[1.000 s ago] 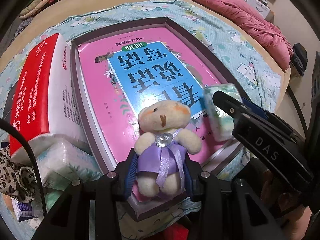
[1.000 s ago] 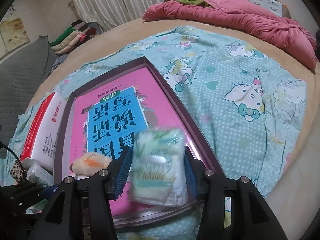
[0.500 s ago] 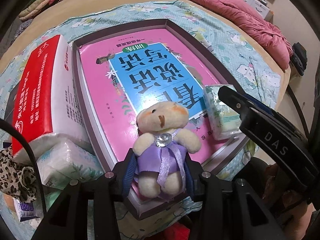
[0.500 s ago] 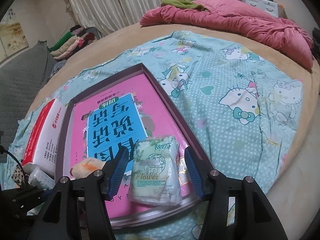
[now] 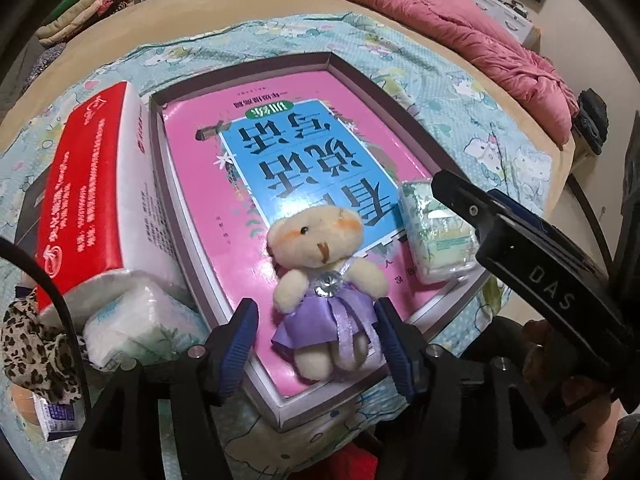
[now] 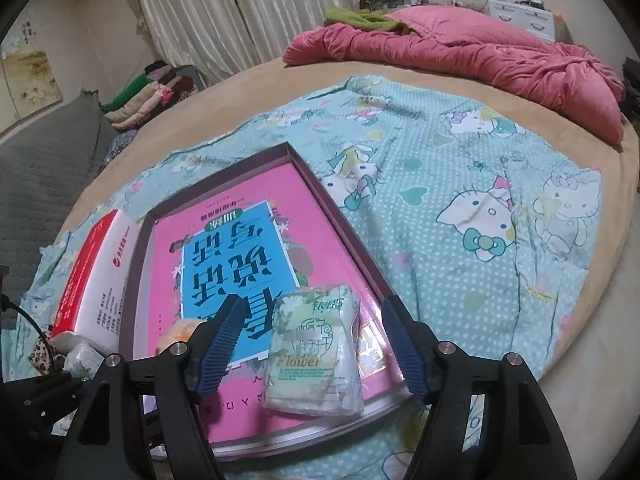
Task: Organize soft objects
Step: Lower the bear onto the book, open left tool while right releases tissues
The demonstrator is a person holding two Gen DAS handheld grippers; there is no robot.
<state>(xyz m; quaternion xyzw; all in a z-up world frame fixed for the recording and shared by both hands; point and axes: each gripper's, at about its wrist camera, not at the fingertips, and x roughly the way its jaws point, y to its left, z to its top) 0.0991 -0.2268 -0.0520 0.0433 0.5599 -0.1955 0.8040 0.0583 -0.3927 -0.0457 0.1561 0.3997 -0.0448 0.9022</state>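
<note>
Closest to the person, the left gripper [image 5: 314, 338] points steeply down over the near end of a shallow box [image 5: 404, 108] lying on a bed. Its jaws have just been opening and now stand spread, with a gap showing on both sides of a small plush bear [image 5: 324, 280] in a purple dress. The bear lies on its back between the blue pads, released, its legs close to the near rim of the box. If the gripper pulls back low, a pad could likely snag the dress ribbon and drag the bear over that rim.

Just to the right, the right gripper [image 6: 314, 344] has also just been opening. Its jaws are wide apart and clear of a soft tissue pack [image 6: 314, 352], which rests in the near right corner of the box on the large pink book [image 6: 240, 248] that lines it. The pack's lower edge sits right at the box wall, so a nudge on withdrawal might tip it out onto the sheet.

Left of the box, touching its side, lies a red and white tissue package [image 5: 88, 184]. Below it another white soft pack [image 5: 136, 324] and a leopard-print cloth [image 5: 28, 344] lie outside the box, apparently yet to be sorted.

Beyond the box, a teal cartoon-print sheet [image 6: 480, 184] spreads across the bed, and a crumpled pink quilt [image 6: 480, 52] lies at the far edge
</note>
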